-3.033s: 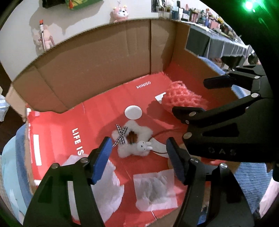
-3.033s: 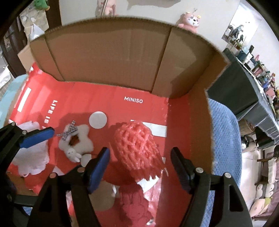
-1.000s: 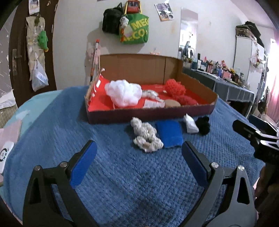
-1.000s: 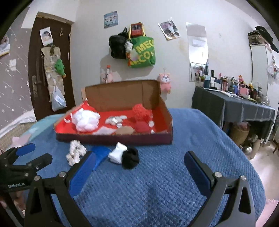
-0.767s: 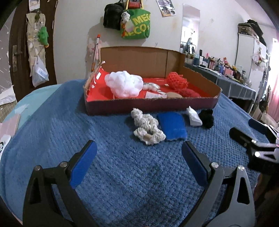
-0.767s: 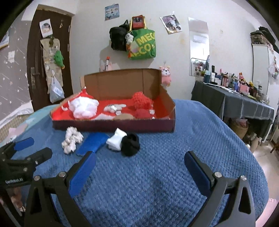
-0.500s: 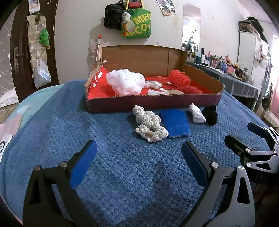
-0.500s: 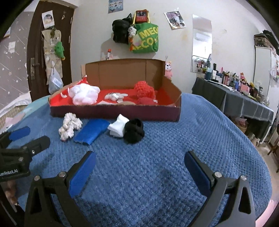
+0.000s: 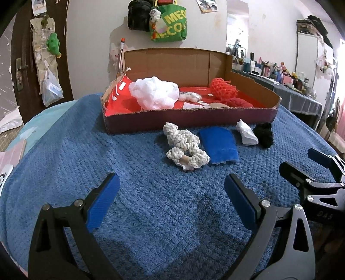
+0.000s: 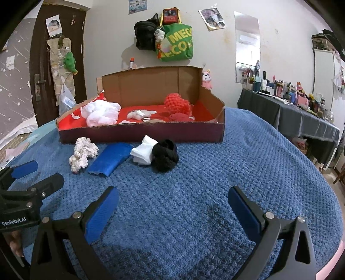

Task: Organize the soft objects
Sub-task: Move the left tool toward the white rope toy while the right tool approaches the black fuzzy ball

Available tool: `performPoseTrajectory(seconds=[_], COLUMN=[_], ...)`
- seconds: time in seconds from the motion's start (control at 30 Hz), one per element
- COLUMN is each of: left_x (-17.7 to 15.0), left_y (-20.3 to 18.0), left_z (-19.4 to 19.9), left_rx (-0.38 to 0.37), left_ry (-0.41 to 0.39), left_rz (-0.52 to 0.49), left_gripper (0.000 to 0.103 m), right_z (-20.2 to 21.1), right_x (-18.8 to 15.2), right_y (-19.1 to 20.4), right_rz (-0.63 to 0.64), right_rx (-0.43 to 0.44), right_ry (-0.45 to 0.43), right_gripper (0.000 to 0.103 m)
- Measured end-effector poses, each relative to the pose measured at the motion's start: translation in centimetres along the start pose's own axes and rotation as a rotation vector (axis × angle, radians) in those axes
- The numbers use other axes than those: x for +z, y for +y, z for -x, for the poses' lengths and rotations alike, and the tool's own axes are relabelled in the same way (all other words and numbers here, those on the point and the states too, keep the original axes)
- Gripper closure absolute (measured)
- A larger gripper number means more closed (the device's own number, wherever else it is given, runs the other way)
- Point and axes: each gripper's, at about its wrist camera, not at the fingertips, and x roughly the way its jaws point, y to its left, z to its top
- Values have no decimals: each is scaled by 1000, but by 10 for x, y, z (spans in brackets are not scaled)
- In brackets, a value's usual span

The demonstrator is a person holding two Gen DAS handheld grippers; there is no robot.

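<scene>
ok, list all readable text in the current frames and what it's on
"GenRobot.AI": on the body of the left tool, right wrist view.
"DAS": on the body of the right tool, left wrist view; faint.
"MEG" over "ECO": on the green tote bag hanging on the wall; both words cut off by folds.
White print on the red floor of the cardboard box: too small to read.
Wall posters and door papers: too blurred to read.

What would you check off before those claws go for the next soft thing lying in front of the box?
1. Left claw open and empty: ok.
2. Right claw open and empty: ok.
3. Four items outside the box: cream knit, blue cloth, white cloth, black ball: ok.
4. White cloth apart from the black ball: not ok, they touch.
5. Free floor in the cardboard box: ok.
</scene>
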Motion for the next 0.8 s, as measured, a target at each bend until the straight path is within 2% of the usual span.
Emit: performPoseTrajectory(seconds=[0.33, 0.5, 0.6, 0.8], left_x=[10, 25, 33, 46], left_y=[1, 7, 12, 17], left_z=[-4, -8, -17, -38], left_rx=[7, 23, 29, 2], left_ry=[32, 24, 48, 122], left_rz=[3, 8, 13, 15], left_gripper=[4, 4, 4, 4], right_z=[-4, 0, -3, -22], right_x=[4, 18, 29, 48], right_y=[-3, -7, -8, -14], right_rz=[-13, -17, -8, -6], right_rx=[6, 7, -7, -1], right_ry=[41, 10, 6, 70], right_gripper=[0, 0, 0, 0])
